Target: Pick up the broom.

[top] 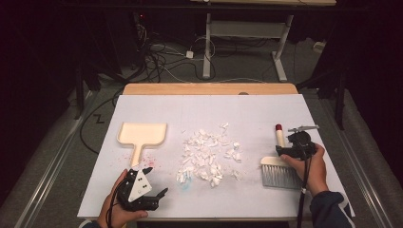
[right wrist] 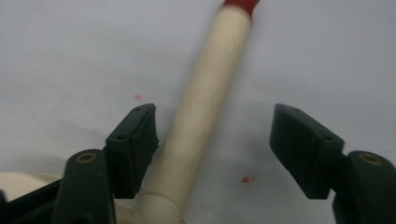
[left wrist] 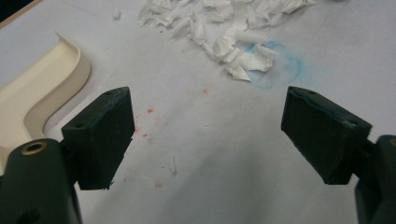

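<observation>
Torn white paper scraps (top: 207, 154), curled and jagged, lay heaped at the middle of the white-covered worktop (top: 247, 111), some on a faint blue smudge (left wrist: 275, 65). A cream plastic dustpan (top: 141, 134), flat with a raised rim and short handle, sat empty to their left, red flecks (left wrist: 150, 111) scattered near it. To the right lay a brush (top: 278, 164) with grey bristles and a smooth cream handle tipped red; its head was partly hidden by the hand. The right hand-held gripper (right wrist: 215, 149) straddled that handle, jaws wide apart, one touching its side. The left hand-held gripper (left wrist: 208, 135) hung spread open over bare worktop, gripping nothing.
</observation>
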